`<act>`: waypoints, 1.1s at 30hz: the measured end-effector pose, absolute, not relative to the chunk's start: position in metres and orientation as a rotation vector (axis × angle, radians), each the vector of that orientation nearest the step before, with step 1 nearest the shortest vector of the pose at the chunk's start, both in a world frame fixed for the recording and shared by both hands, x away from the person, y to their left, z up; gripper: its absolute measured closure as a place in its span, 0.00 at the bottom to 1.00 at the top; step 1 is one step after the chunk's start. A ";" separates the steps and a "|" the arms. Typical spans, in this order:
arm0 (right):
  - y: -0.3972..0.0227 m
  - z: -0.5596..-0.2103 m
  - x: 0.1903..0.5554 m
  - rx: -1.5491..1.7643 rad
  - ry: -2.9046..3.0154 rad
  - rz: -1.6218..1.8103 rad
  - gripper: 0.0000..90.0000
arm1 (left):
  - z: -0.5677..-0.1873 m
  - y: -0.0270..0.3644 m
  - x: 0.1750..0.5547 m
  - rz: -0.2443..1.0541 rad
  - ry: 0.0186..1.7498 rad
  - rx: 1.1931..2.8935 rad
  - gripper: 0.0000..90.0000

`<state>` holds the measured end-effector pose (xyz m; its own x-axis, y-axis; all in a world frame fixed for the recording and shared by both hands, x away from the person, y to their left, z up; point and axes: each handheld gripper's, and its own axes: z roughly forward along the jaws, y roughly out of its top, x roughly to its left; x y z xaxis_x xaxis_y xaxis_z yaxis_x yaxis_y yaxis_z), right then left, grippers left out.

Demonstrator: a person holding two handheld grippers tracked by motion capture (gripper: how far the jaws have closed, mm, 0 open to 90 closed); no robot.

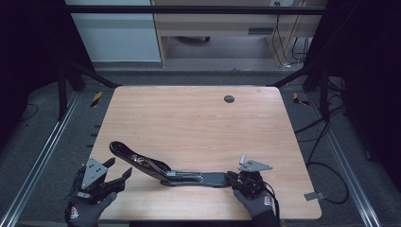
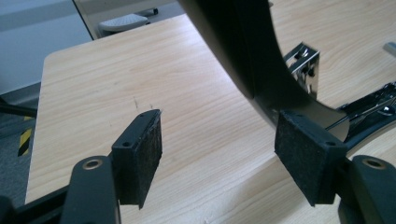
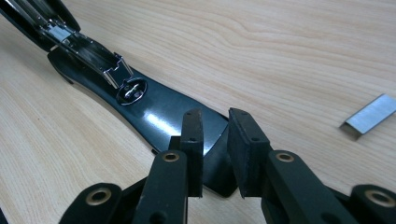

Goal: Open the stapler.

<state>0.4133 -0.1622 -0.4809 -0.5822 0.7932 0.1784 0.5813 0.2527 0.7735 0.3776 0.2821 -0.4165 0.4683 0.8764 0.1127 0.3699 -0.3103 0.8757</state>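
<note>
A black stapler [image 1: 156,168] lies swung open flat on the wooden table [image 1: 198,118], its top arm pointing left and its base pointing right. My left gripper [image 1: 119,168] is open beside the top arm's end. In the left gripper view [image 2: 217,149] the curved black arm [image 2: 243,51] rises just past the right-hand pad and nothing lies between the pads. My right gripper [image 1: 231,177] is at the base's right end. In the right gripper view [image 3: 215,140] its pads stand a narrow gap apart over the tip of the glossy base [image 3: 159,107], not pressing on it.
A loose strip of staples [image 3: 369,116] lies on the table to the right of the base. A dark round grommet [image 1: 229,99] sits near the table's far edge. Cables trail on the floor at the right.
</note>
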 end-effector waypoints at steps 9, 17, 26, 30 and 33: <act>-0.172 -0.474 0.415 1.295 2.242 1.231 0.77 | -0.430 0.285 0.381 0.752 1.077 1.905 0.38; -0.192 -0.468 0.417 1.343 2.158 1.222 0.67 | -0.440 0.285 0.382 0.765 1.075 1.933 0.46; -0.209 -0.465 0.422 1.392 2.095 1.189 0.57 | -0.449 0.285 0.385 0.768 1.074 1.944 0.46; -0.214 -0.465 0.425 1.411 2.083 1.179 0.58 | -0.450 0.286 0.386 0.773 1.085 1.940 0.47; -0.215 -0.465 0.427 1.423 2.078 1.169 0.58 | -0.452 0.287 0.386 0.778 1.093 1.941 0.48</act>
